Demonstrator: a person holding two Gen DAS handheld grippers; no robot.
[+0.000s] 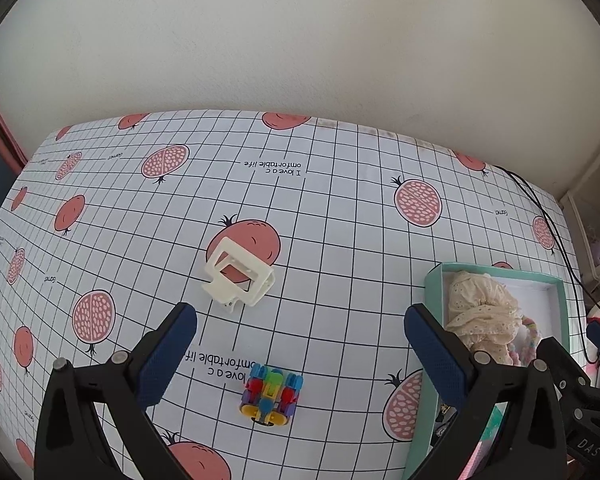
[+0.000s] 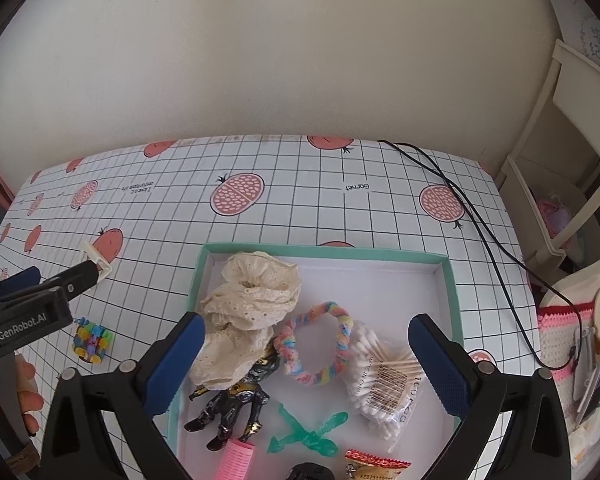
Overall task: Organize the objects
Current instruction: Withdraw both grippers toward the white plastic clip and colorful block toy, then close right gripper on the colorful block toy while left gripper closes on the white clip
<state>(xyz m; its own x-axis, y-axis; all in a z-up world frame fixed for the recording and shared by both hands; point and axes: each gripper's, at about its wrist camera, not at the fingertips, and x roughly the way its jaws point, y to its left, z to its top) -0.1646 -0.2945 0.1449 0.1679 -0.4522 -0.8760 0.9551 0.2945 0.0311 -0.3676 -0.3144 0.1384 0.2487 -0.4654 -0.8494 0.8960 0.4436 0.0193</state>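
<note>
My left gripper (image 1: 300,320) hangs open over the checked tablecloth, nothing between its blue pads. A white hair claw clip (image 1: 238,276) lies just beyond its fingertips, and a small multicoloured block toy (image 1: 271,394) sits on the cloth between and below the fingers. My right gripper (image 2: 306,326) is open above the teal box (image 2: 447,276). Inside the box lie a cream lace scrunchie (image 2: 252,300), a pastel braided hair tie (image 2: 320,344), a bag of cotton swabs (image 2: 382,376), a black figurine (image 2: 232,404), a green clip (image 2: 308,434) and a pink roller (image 2: 236,460). The left gripper (image 2: 24,308) shows at the left edge.
A black cable (image 2: 472,216) runs across the table's far right. A cream shelf unit (image 2: 556,184) stands right of the table, and a crocheted basket (image 2: 560,336) sits by the box. A hand (image 2: 4,396) holds the left tool. A wall closes the table's far side.
</note>
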